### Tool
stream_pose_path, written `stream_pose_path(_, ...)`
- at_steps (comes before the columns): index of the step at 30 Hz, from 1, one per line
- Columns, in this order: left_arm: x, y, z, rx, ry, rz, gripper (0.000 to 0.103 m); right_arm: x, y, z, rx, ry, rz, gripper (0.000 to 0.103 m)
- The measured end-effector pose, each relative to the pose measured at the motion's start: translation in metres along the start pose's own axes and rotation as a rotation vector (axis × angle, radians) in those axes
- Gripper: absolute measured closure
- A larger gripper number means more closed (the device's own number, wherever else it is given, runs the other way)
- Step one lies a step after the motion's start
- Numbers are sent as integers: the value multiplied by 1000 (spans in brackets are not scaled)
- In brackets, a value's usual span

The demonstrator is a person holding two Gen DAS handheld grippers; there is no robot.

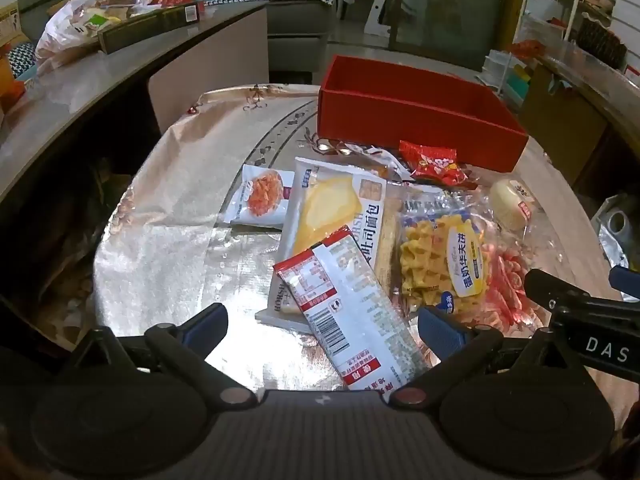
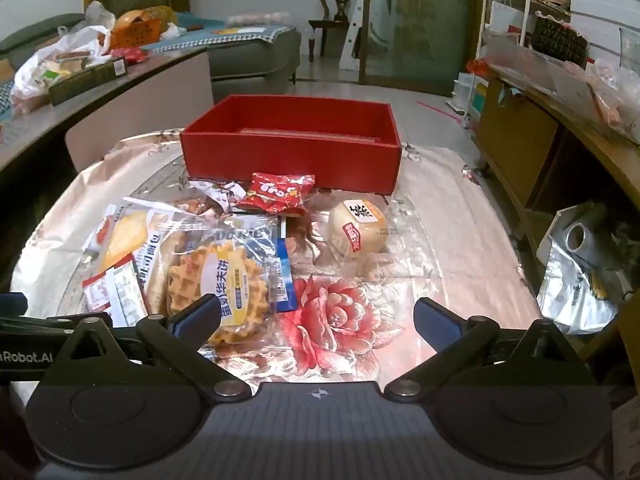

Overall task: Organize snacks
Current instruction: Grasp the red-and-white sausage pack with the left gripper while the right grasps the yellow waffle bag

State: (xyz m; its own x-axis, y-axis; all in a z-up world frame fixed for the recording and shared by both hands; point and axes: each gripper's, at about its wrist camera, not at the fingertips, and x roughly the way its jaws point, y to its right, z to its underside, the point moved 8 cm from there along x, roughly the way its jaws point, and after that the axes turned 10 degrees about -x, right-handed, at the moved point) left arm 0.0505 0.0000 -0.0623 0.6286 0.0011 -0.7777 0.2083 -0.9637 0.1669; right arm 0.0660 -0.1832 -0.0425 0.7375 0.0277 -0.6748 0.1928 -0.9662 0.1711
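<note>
Plastic-film snack packets lie in a loose overlapping heap on the foil-covered table, in front of the open red box, which sits at 12 o'clock in the right wrist view and looks empty from this angle. Left gripper: jaws wide apart, holding nothing, straddling the long white-and-red packet that lies on top of the toast bread packet. Right gripper: jaws likewise wide and empty, over the printed flower, with the waffle packet at its 10 o'clock. A small red packet lies just before the box wall; the round wrapped bun sits apart at 1 o'clock; a small white packet lies at 11 o'clock in the left view. Judged handling: all are light, the film slick and crinkly, the waffle and bread easily crushed. A grip across a packet's narrow width or on its sealed end seam seems safest; the long packet's free near end is the readiest hold.
</note>
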Motion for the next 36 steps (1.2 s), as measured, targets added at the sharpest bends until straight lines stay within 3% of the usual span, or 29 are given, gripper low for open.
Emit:
stream_pose_path(8, 7, 1, 12, 8, 4, -4, 5, 5, 1, 4, 3, -20, -4, 0)
stream_pose_path(22, 23, 4, 15, 4, -78, -26, 5, 17, 7, 10, 29, -79, -25, 0)
stream_pose_path(36, 62, 12, 20, -104, -153, -98, 8, 20, 25, 10, 108, -78, -83, 0)
